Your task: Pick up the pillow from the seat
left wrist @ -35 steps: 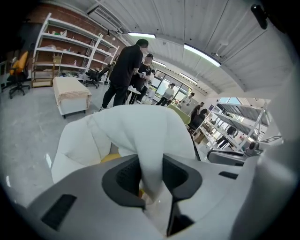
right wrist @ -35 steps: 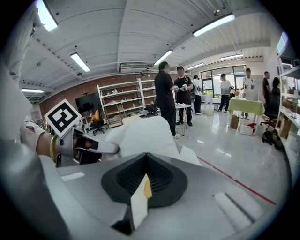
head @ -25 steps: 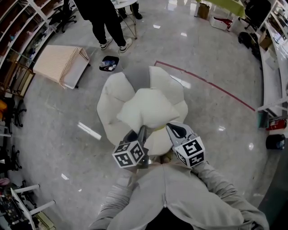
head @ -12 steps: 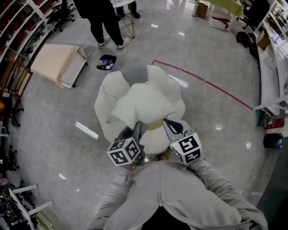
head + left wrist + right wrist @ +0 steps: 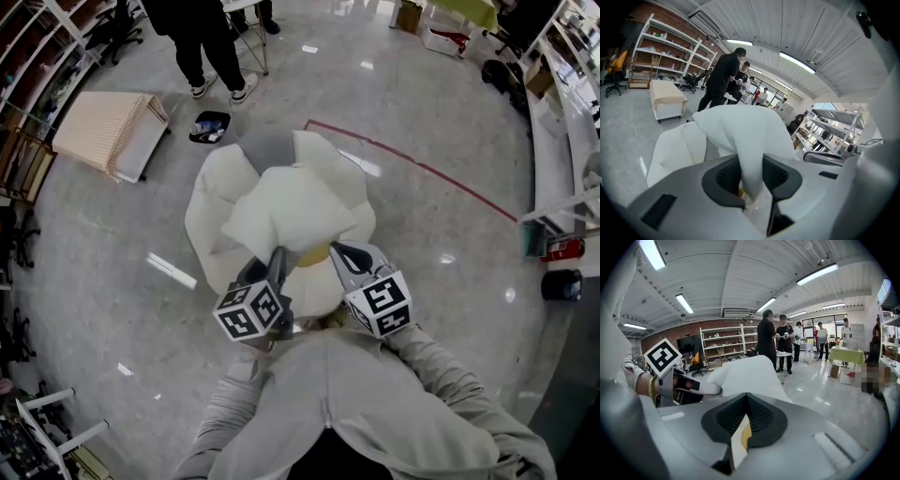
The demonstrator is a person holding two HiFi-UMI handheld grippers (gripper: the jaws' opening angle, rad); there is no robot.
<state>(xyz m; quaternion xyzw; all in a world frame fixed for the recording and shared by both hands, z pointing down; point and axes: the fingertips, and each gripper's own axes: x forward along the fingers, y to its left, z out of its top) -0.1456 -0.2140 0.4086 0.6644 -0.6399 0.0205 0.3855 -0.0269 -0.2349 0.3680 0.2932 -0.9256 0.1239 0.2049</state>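
A white pillow (image 5: 291, 211) hangs above the white petal-shaped seat (image 5: 208, 220), held up by its near edge. My left gripper (image 5: 275, 258) is shut on a bunched corner of the pillow (image 5: 740, 136), and the cloth fills the gap between its pads (image 5: 724, 176). My right gripper (image 5: 336, 251) is shut on a thin white and yellow flap at the pillow's edge, pinched flat in its jaws (image 5: 746, 416). In the right gripper view the pillow (image 5: 745, 373) rises beyond the jaws, with the left gripper (image 5: 689, 386) at the left.
Two people stand at the back (image 5: 202, 37) by a small table. A beige covered block (image 5: 108, 131) and a dark dish (image 5: 208, 127) lie on the floor behind the seat. Red floor tape (image 5: 422, 169) runs to the right. Shelves line both sides.
Both grippers keep their hold. The pillow now hangs a little higher and covers more of the seat. The whole view has drifted slightly up and left.
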